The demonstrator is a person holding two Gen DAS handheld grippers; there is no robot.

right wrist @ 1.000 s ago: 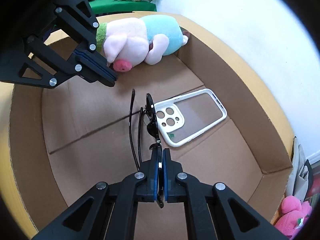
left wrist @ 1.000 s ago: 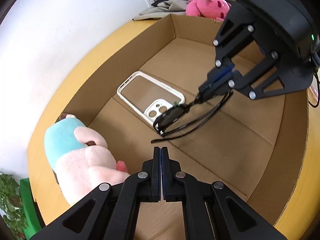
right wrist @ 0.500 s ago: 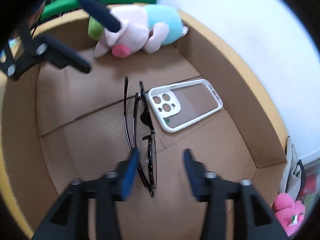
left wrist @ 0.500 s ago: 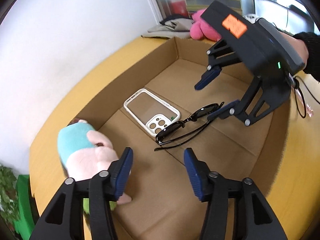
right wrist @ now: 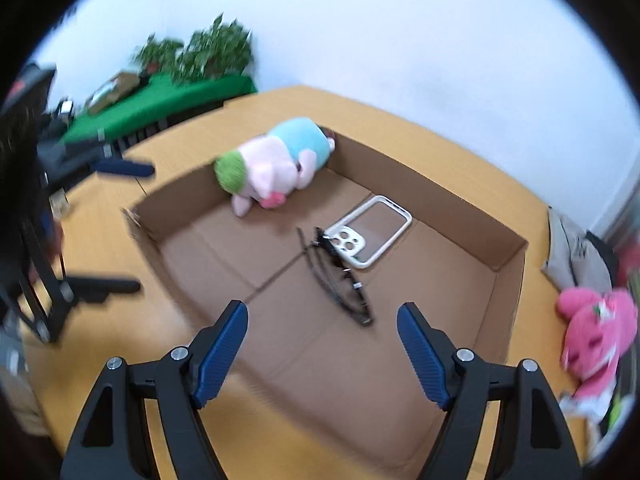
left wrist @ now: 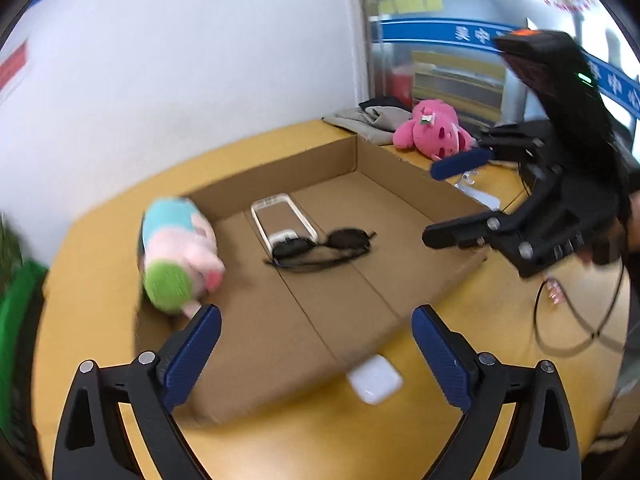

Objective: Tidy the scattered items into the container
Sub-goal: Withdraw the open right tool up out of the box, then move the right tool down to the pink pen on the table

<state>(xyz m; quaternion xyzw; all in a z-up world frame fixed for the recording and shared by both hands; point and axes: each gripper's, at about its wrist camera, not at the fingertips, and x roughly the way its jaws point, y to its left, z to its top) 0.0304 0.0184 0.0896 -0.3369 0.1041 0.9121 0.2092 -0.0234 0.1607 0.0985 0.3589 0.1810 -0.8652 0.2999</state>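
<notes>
Sunglasses [right wrist: 340,276] released in box [right wrist: 500,256], both grippers' fingers now spread

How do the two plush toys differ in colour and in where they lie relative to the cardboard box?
The pig plush is pale pink with a light blue body and a green end; the pink plush is hot pink all over. The pig plush lies inside the cardboard box, against a corner wall; the pink plush lies outside it on the yellow table. Both lie on their sides, untouched by either gripper.

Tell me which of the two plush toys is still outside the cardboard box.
The bright pink plush lies on the yellow table beyond the box's end wall. The pale pink-and-blue plush is inside, in a corner.
</notes>
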